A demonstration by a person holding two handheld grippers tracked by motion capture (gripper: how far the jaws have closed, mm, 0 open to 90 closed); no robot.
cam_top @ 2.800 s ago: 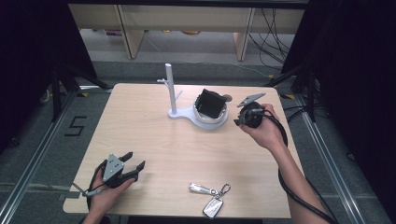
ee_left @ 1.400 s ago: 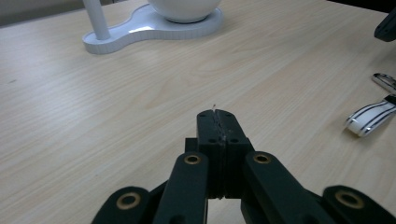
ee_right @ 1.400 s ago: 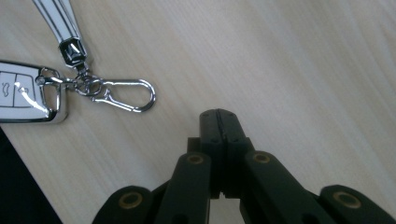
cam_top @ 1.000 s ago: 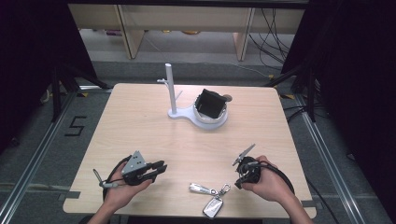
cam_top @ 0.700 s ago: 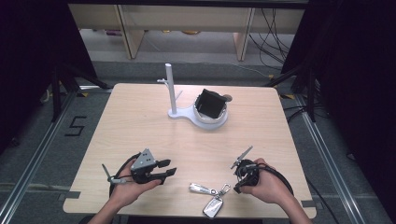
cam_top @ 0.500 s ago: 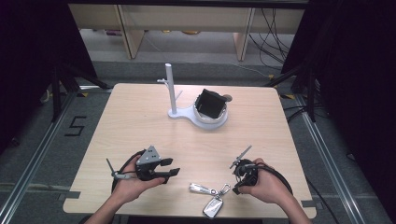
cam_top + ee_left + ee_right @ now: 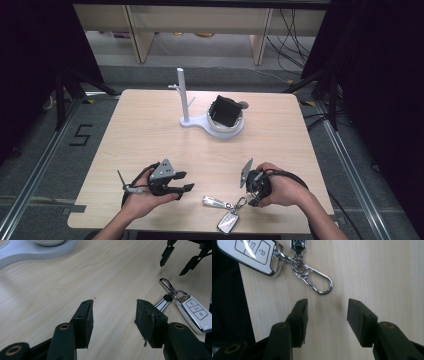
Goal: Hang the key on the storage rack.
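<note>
A white car key fob point(image 7: 228, 222) with a silver clasp point(image 7: 241, 204) and a strap tag point(image 7: 214, 201) lies near the table's front edge. My left gripper point(image 7: 186, 182) is open just left of the strap, jaws pointing right at it. In the left gripper view the fob point(image 7: 194, 312) and clasp point(image 7: 168, 284) lie ahead to the right of my left gripper point(image 7: 114, 312). My right gripper point(image 7: 251, 199) is open just right of the clasp. In the right gripper view the clasp point(image 7: 317, 280) lies just beyond my right gripper point(image 7: 327, 307), and the fob point(image 7: 253, 252) sits at the upper left.
A white stand point(image 7: 200, 120) with an upright post point(image 7: 182, 95) and a round dish holding a black object point(image 7: 226, 111) sits at the table's far middle. The front table edge point(image 7: 190, 231) runs close under the fob.
My left gripper has slid right toward the key's strap. My right gripper came down from the dish to the front edge earlier and has since edged toward the clasp.
</note>
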